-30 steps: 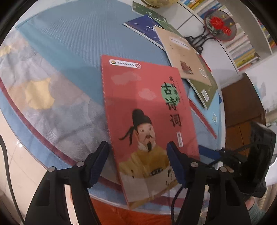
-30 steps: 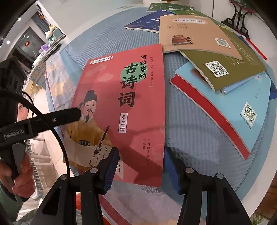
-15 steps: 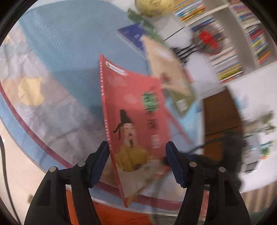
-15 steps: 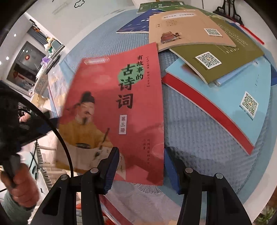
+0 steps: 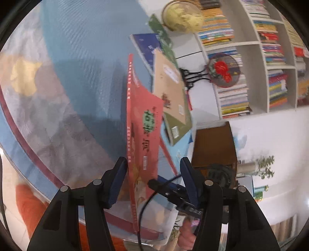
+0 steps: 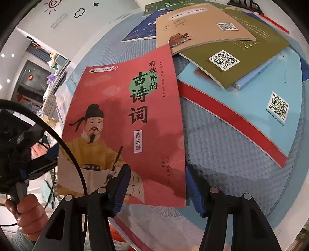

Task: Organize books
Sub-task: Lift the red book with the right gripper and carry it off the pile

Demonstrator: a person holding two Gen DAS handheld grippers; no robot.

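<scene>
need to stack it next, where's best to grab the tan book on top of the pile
Take the tan book by its near edge, which curls up clear of the olive book beneath. Come in low from the near side, one finger slipping under the overhanging lip by the red book.

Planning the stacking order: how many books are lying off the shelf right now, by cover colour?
Red book: 1
Tan book: 1
Olive green book: 1
Light blue books: 2
Navy book: 1
Dark green book: 1
Total: 7 clearly visible
</scene>
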